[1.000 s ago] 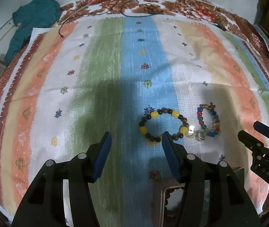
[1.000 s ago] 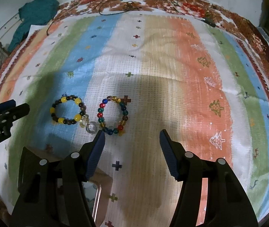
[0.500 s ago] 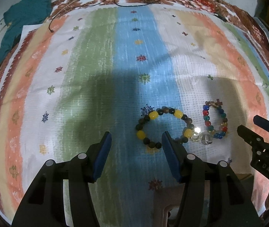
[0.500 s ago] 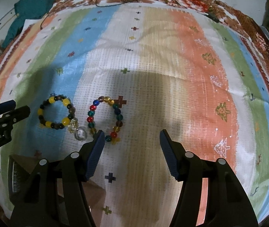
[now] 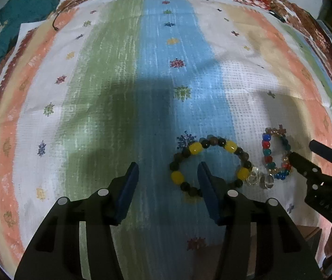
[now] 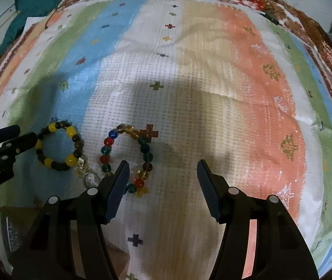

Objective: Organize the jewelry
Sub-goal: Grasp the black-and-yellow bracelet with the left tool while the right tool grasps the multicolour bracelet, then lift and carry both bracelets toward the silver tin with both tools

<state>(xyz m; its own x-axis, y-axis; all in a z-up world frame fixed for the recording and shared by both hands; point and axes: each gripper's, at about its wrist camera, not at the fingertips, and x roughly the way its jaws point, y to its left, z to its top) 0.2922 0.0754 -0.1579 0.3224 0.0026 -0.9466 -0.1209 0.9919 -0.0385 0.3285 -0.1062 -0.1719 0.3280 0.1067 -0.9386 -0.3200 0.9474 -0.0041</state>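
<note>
The left gripper (image 5: 167, 171) has been closing a little, yet its fingers are apart with only cloth between them. The right gripper (image 6: 162, 169) is open too. The yellow bracelet (image 5: 210, 164) and colourful bracelet (image 6: 128, 158) lie low in the frame. Beyond, the striped cloth (image 6: 212, 70) is bare up to its flowery edge.

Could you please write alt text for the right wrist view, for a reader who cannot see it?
The open right gripper hangs over a striped cloth, holding nothing. Its left finger overlaps a multicoloured bead bracelet; a yellow-and-dark bead bracelet lies further left, beside the left gripper.
</note>
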